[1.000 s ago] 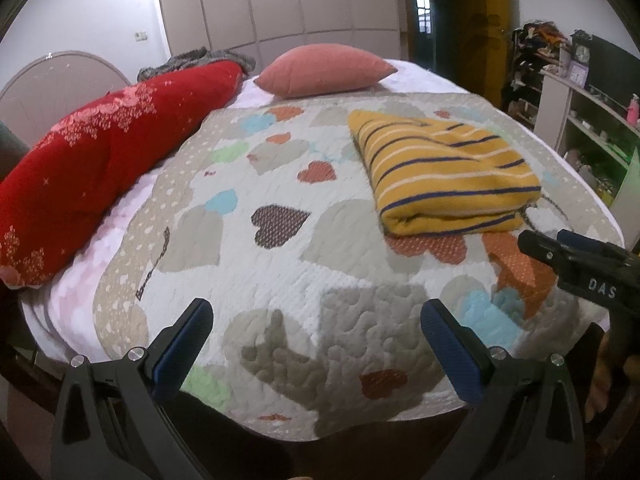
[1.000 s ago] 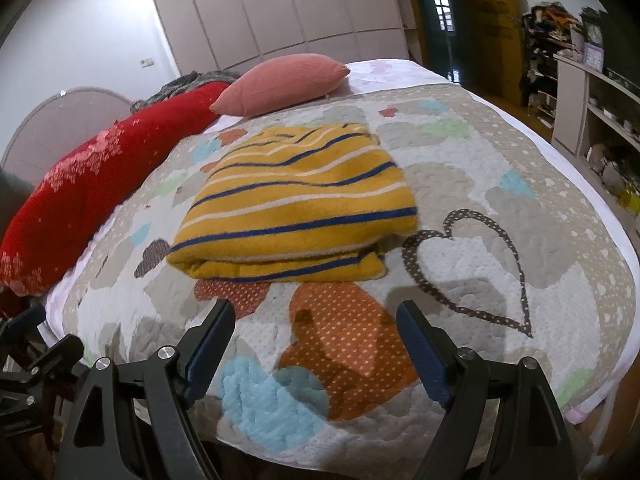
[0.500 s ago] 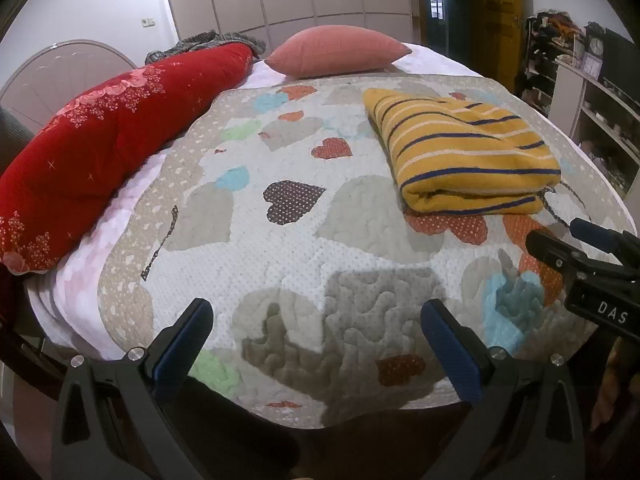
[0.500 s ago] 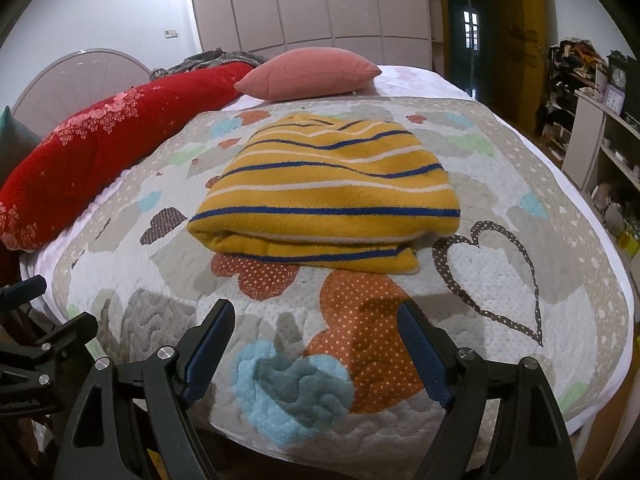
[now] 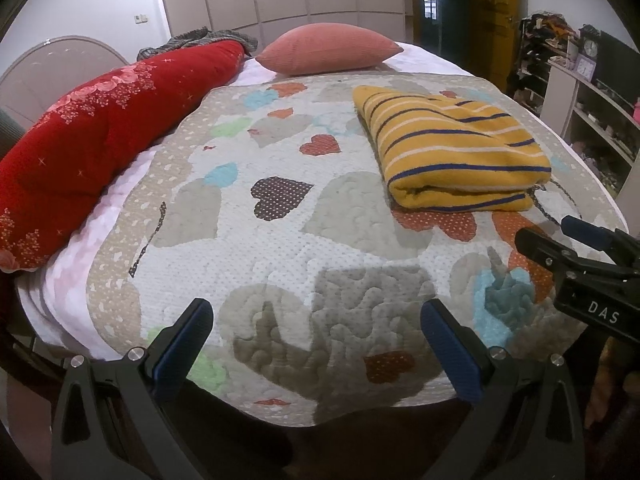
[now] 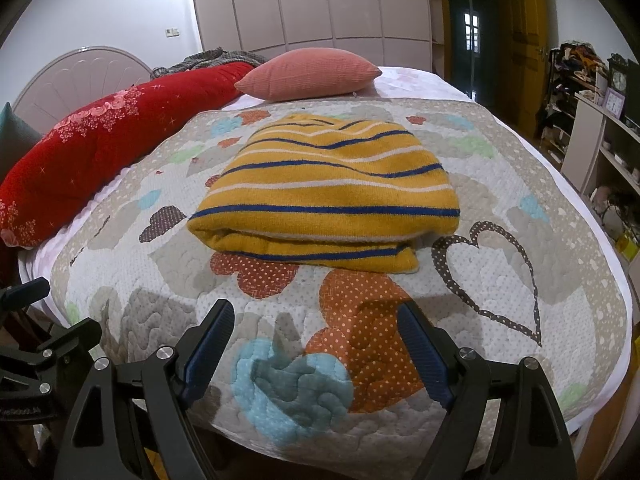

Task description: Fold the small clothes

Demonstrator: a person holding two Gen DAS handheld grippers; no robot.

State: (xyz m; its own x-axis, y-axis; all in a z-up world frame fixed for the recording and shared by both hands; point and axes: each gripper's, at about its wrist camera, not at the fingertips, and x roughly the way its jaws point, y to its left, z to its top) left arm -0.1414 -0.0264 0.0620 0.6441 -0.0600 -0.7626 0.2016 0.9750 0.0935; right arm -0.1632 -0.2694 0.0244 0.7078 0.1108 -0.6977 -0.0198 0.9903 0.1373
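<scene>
A yellow garment with blue and white stripes (image 5: pixel 452 152) lies folded in a neat stack on the heart-patterned quilt (image 5: pixel 280 240); it also shows in the right wrist view (image 6: pixel 332 196). My left gripper (image 5: pixel 316 344) is open and empty over the quilt's near edge, left of the garment. My right gripper (image 6: pixel 316 348) is open and empty just in front of the garment's folded edge. The right gripper also shows at the right edge of the left wrist view (image 5: pixel 576 248). The left gripper shows at the left of the right wrist view (image 6: pixel 36 312).
A long red bolster (image 5: pixel 104 128) lies along the bed's left side and a pink pillow (image 5: pixel 328 48) at the head. Shelves with clutter (image 5: pixel 592 120) stand to the right. A wardrobe (image 6: pixel 312 4) and a dark doorway are behind the bed.
Both grippers have drawn back and risen slightly from the bed, still open. The folded garment has not moved.
</scene>
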